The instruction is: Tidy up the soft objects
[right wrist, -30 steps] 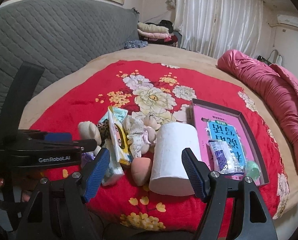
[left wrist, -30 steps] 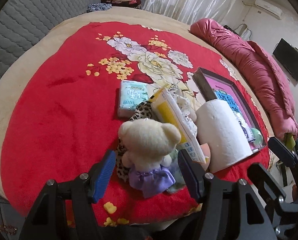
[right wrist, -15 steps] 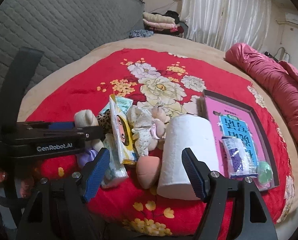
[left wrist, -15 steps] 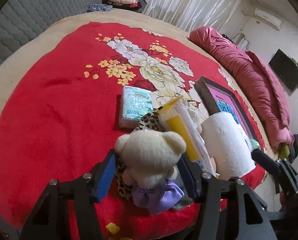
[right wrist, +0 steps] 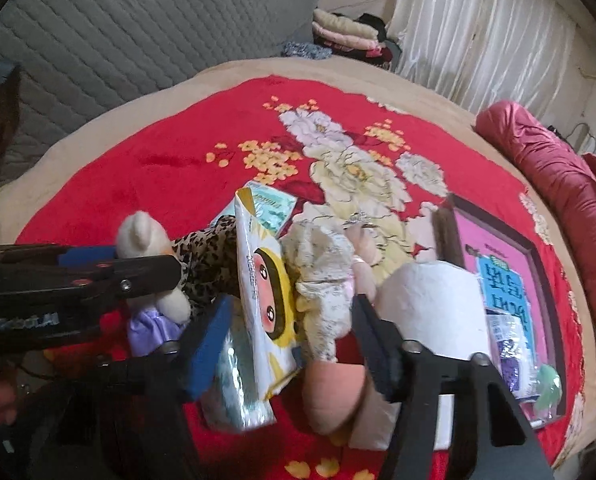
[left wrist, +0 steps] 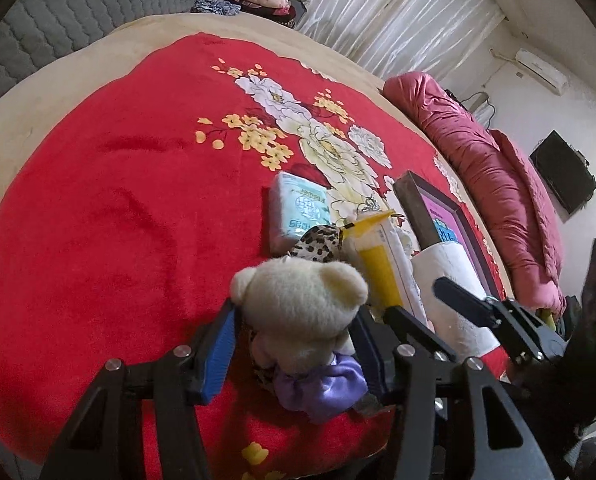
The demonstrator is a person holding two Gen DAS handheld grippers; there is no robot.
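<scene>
On the bed's red blanket [left wrist: 98, 220] near its front edge, little looks sorted: left gripper [left wrist: 294, 340] closing around the teddy bear [left wrist: 301, 312]; right gripper [right wrist: 290, 320] closing around the wipes pack [right wrist: 262, 296], roll [right wrist: 429, 308] beside.

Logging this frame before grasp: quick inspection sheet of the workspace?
Surface: red floral blanket on a bed.
Job's things: cream teddy bear, yellow tissue pack, lacy cloth, peach sponge, paper roll, leopard fabric, mint tissue pack.
Clutter: pink-lined tray holding packets.
Grippers: left gripper closing around the bear; right gripper closing around tissue pack, cloth and sponge.
Cables: nothing seen on the bed.
Surroundings: grey headboard, curtains, folded clothes, maroon quilt.
</scene>
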